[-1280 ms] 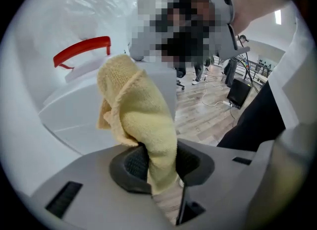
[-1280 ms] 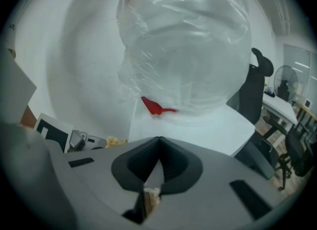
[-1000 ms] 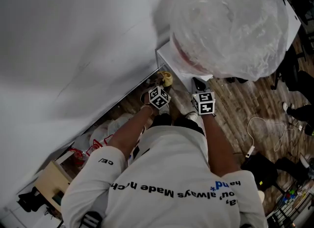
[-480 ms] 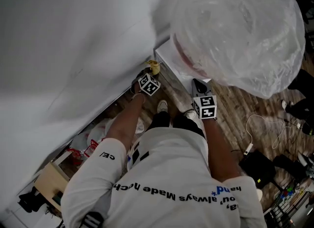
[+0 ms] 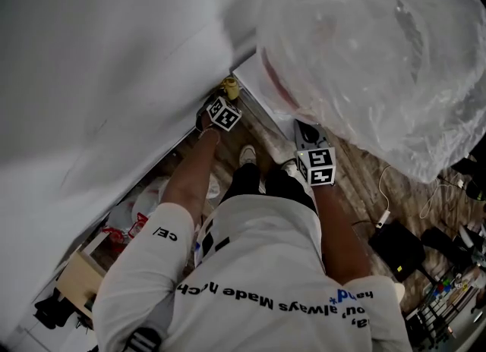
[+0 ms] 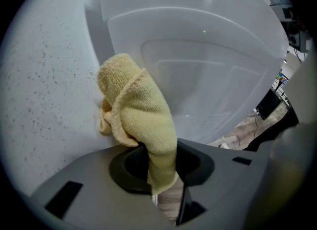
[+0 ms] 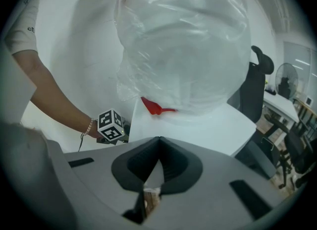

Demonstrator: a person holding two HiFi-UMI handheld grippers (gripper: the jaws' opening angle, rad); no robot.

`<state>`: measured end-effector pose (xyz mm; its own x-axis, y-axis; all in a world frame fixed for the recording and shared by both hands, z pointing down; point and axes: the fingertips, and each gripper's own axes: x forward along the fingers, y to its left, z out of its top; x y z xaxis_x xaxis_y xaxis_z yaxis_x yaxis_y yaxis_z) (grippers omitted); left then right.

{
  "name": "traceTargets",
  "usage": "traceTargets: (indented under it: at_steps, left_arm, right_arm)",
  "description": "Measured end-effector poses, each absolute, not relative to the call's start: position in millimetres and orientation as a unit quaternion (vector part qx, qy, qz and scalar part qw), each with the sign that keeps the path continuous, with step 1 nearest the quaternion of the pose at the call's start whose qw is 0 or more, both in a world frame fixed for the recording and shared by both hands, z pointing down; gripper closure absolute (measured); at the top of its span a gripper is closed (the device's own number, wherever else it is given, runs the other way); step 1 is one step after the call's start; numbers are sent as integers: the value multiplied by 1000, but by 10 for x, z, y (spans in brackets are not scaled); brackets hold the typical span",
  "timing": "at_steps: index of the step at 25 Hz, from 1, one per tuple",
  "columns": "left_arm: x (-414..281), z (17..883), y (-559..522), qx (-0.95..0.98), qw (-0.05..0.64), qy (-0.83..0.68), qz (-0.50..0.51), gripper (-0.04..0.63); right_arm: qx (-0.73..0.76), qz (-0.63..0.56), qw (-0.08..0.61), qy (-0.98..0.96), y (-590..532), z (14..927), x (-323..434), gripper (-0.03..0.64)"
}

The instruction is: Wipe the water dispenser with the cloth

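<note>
The water dispenser [image 5: 267, 94] is a white cabinet under a big bottle [image 5: 372, 47] wrapped in clear plastic. My left gripper [image 5: 225, 102] is shut on the yellow cloth [image 5: 229, 87], low at the dispenser's side next to the wall. In the left gripper view the cloth [image 6: 136, 120] bulges out of the jaws and presses against the dispenser's white side [image 6: 208, 65]. My right gripper [image 5: 310, 142] hangs by the dispenser's front corner. In the right gripper view its tips [image 7: 158, 142] meet with nothing between them, facing the dispenser's body [image 7: 198, 125] and the bottle [image 7: 183, 40].
A speckled white wall [image 6: 44, 85] stands close on the left. Plastic bags and a cardboard box [image 5: 80, 275] lie along the wall behind me. Cables [image 5: 395, 206] and a black box [image 5: 399, 248] lie on the wood floor at the right. An office chair [image 7: 257, 83] stands beyond the dispenser.
My left gripper has carried the cloth farther along the dispenser's side, toward the wall corner. The right gripper has hardly moved. The head view has shifted closer under the bottle.
</note>
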<state>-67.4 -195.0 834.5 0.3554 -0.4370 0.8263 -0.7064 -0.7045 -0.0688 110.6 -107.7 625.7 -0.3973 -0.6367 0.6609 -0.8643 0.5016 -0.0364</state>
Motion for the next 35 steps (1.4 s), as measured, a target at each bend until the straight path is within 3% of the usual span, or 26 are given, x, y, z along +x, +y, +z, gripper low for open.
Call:
traceTargets:
  at_steps: [35]
  left_arm:
    - [-56,8356,-1611,817,75,-275,501,471]
  right_arm:
    - [460,194,284,-819,-1074,6263,1088,609]
